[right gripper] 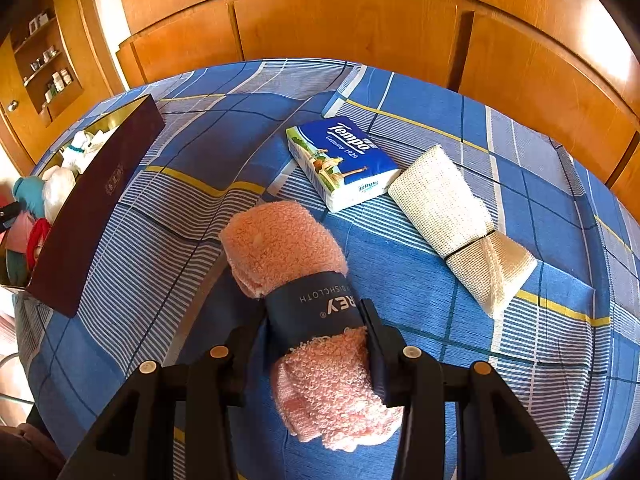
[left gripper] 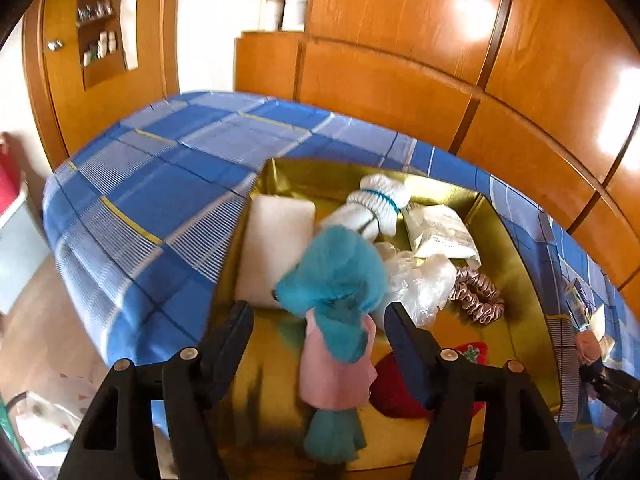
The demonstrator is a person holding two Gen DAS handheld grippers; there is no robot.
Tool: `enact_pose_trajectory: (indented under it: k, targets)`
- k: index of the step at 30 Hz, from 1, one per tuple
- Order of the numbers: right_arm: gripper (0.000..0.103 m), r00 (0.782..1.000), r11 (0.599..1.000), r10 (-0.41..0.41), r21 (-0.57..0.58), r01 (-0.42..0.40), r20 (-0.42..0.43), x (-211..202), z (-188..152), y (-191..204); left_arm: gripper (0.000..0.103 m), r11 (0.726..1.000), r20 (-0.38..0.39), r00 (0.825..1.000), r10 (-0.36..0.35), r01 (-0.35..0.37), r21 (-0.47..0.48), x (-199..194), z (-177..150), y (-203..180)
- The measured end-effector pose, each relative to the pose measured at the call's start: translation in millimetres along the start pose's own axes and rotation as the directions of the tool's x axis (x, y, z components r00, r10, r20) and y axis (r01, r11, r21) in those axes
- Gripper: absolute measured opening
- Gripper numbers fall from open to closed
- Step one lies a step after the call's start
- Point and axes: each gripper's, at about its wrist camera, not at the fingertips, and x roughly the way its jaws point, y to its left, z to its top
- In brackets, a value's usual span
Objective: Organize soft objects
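Observation:
My left gripper (left gripper: 320, 312) is open above a gold-lined box (left gripper: 516, 248). A teal and pink cloth bundle (left gripper: 336, 308) lies between its fingers, not pinched. The box also holds a white pad (left gripper: 276, 248), a rolled white sock bundle (left gripper: 372, 204), a clear plastic bag (left gripper: 416, 280), a paper packet (left gripper: 440, 232), a pink scrunchie (left gripper: 478, 296) and a red item (left gripper: 396, 388). My right gripper (right gripper: 316, 320) is shut on a rolled pink dishcloth (right gripper: 280, 240) with a dark paper band, on the blue checked bedspread (right gripper: 440, 300).
A Tempo tissue pack (right gripper: 344, 160) and a cream mesh cloth roll (right gripper: 460, 220) lie beyond the dishcloth. The box's dark outer wall (right gripper: 92, 208) stands at the left in the right wrist view. Wooden wardrobe panels (left gripper: 480, 80) stand behind the bed.

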Motion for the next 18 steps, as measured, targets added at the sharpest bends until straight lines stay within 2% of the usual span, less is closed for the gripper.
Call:
enact_pose_trajectory:
  k: [5,12,18]
  targets:
    - [0.043,1.0,1.0,-0.012,-0.002,0.012,0.001,0.0,0.3,1.8,0.069,0.999,0.037,0.998,0.054,-0.053,-0.01,-22.9,-2.6,-0.5]
    - [0.042,0.999,0.999,-0.05,-0.019,0.05,-0.001,0.2,1.2,9.4,0.074,0.999,0.115,0.992,0.049,-0.049,-0.003,-55.0,-7.4,-10.8]
    - [0.039,0.996,0.996,-0.087,0.002,0.087,-0.011,-2.7,8.0,16.1,0.078,0.999,0.152,0.987,0.046,-0.049,0.012,-69.6,-8.0,-16.0]
